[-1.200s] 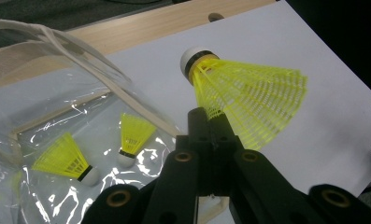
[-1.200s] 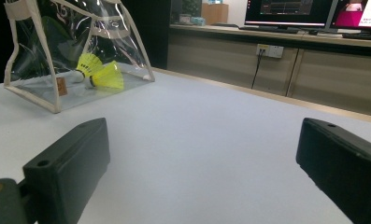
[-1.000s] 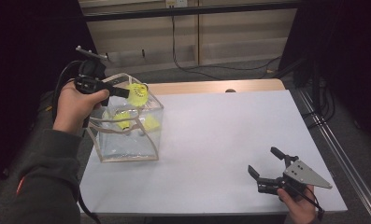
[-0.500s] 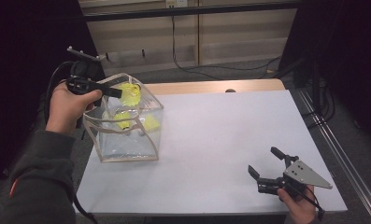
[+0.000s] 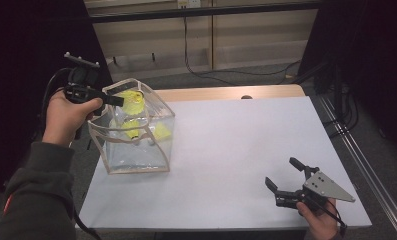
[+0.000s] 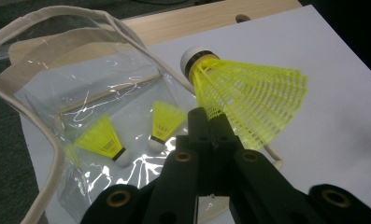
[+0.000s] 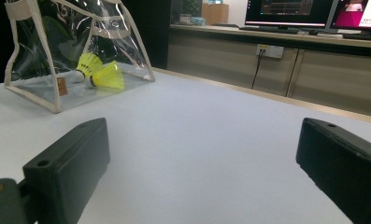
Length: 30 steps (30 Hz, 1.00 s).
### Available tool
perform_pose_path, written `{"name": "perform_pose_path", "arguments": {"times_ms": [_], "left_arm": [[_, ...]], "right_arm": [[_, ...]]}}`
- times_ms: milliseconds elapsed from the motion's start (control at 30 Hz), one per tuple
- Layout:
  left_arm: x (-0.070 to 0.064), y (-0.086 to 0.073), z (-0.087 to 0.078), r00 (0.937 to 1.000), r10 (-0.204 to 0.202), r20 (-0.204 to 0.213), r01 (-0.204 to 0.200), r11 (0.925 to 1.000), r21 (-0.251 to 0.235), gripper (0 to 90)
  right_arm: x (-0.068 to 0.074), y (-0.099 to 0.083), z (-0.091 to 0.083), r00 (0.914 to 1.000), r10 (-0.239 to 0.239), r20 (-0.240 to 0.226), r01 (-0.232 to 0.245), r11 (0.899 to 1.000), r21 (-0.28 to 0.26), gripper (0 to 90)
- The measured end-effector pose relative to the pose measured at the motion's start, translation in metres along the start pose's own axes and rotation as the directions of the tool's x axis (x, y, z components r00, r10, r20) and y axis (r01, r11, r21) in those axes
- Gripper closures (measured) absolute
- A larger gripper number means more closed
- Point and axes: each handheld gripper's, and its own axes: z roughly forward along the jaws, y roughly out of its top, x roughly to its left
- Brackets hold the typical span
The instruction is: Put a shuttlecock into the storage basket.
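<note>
Left gripper (image 6: pixel 210 122) is clamped on the skirt of a yellow shuttlecock (image 6: pixel 248 93), holding it up right over the open top of the clear bag (image 5: pixel 136 145). Two more shuttlecocks (image 6: pixel 101 140) lie inside. Right gripper (image 5: pixel 286 180) sits well apart, jaws spread wide.

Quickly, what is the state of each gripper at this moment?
Left gripper: closed on the skirt of a yellow plastic shuttlecock, above the clear plastic bag.
Right gripper: open, holding nothing, low over the white table.
</note>
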Motion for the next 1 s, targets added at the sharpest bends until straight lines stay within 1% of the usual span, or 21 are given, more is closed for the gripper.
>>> {"name": "perform_pose_path", "arguments": {"times_ms": [133, 200, 400, 767, 1000], "left_arm": [[0.002, -0.001, 0.0, 1.0, 0.0, -0.001, 0.0, 1.0, 0.0, 90.0], [0.002, -0.002, 0.0, 0.9999, -0.004, -0.011, 0.004, 1.0, 0.001, 90.0], [0.004, -0.002, -0.001, 1.0, -0.004, -0.008, 0.004, 1.0, 0.004, 90.0], [0.009, -0.004, -0.005, 0.9997, -0.019, -0.015, 0.019, 0.9998, -0.003, 90.0], [0.013, -0.006, -0.006, 0.9993, -0.028, -0.026, 0.028, 0.9996, -0.008, 90.0]], "right_arm": [[0.0, 0.0, 0.0, 1.0, 0.001, 0.001, -0.001, 1.0, 0.004, 2.7], [0.0, 0.0, 0.0, 1.0, 0.001, 0.001, -0.001, 1.0, 0.001, 2.7], [0.0, 0.0, 0.0, 1.0, 0.001, 0.0, -0.001, 1.0, 0.003, 2.7], [0.0, 0.0, 0.0, 1.0, 0.002, 0.001, -0.002, 1.0, 0.002, 2.7], [0.0, 0.0, 0.001, 1.0, 0.0, -0.002, 0.0, 1.0, 0.001, 2.7]]}}
